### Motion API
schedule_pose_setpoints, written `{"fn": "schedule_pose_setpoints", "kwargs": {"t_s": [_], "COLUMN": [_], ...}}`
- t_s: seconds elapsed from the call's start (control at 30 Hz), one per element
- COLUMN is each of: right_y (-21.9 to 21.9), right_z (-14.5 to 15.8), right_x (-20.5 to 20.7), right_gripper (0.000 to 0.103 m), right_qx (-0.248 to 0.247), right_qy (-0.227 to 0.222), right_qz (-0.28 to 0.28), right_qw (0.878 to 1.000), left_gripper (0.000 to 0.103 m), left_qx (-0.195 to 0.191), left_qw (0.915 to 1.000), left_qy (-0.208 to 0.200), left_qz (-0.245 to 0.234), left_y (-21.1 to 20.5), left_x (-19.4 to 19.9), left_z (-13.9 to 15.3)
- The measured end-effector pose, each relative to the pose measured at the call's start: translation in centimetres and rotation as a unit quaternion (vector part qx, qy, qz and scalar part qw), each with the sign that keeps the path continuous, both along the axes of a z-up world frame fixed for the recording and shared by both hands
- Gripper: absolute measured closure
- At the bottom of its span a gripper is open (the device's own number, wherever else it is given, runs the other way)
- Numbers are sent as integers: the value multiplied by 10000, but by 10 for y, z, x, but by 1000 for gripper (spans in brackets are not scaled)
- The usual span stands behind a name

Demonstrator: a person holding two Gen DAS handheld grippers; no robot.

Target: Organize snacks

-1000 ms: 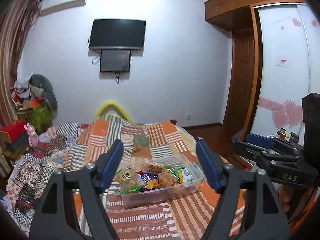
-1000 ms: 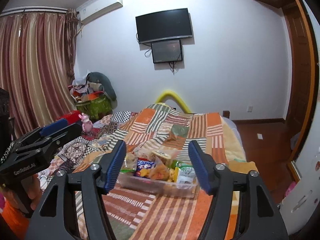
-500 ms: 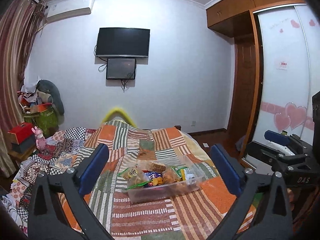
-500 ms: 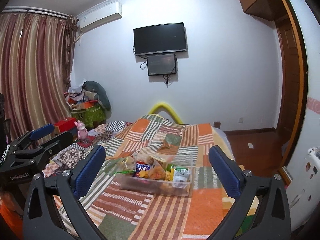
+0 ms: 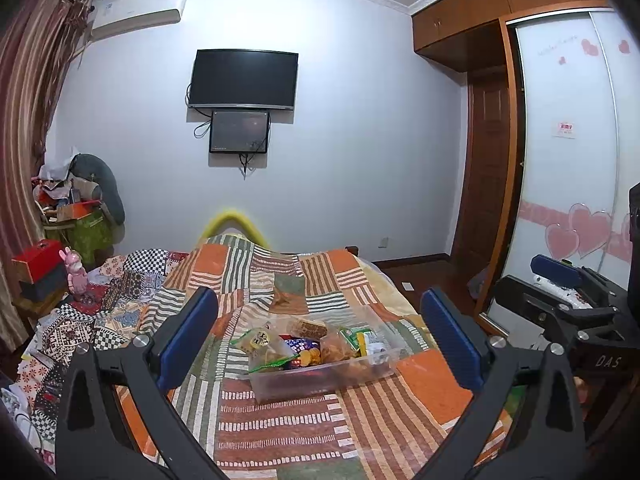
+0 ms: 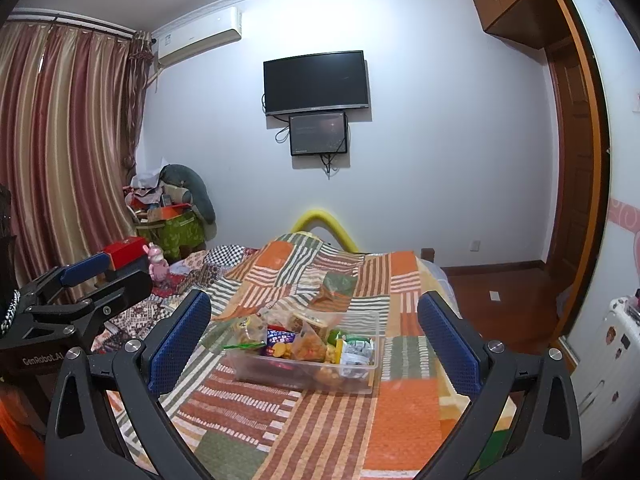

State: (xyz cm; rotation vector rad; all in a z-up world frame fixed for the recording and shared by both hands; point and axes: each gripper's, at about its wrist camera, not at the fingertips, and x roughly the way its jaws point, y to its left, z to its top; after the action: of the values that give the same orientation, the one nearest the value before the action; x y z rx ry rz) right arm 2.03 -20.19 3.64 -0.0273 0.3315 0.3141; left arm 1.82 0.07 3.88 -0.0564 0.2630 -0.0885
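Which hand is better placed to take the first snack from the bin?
Neither clearly. The left tool and right tool are both open, empty and short of the bin; its snacks lie centred in both views.

Clear plastic bin (image 5: 320, 376), cloth quilt (image 5: 280, 432)

"DAS" marks the right claw (image 5: 560, 304); "GenRobot.AI" marks the left claw (image 6: 94, 276).

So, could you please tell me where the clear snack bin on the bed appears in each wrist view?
Left wrist view: the clear snack bin sits low, at centre, framed by the open left gripper.
Right wrist view: the bin is low, just left of centre, inside the open right gripper.
Shared landmark: the wall television, above the bin in both.
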Motion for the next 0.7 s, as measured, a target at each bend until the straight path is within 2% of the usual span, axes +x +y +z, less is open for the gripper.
{"fn": "schedule_pose_setpoints", "kwargs": {"t_s": [0.7], "right_y": [2], "right_z": [1], "right_x": [-3], "right_gripper": [0], "right_qx": [-23], "right_qy": [-57], "right_qz": [-56], "right_qw": [10000], "left_gripper": [0], "left_qx": [-14], "left_qw": [10000], "left_qy": [72], "left_qz": [-10], "left_y": [2], "left_x": [3], "left_z": [-5]}}
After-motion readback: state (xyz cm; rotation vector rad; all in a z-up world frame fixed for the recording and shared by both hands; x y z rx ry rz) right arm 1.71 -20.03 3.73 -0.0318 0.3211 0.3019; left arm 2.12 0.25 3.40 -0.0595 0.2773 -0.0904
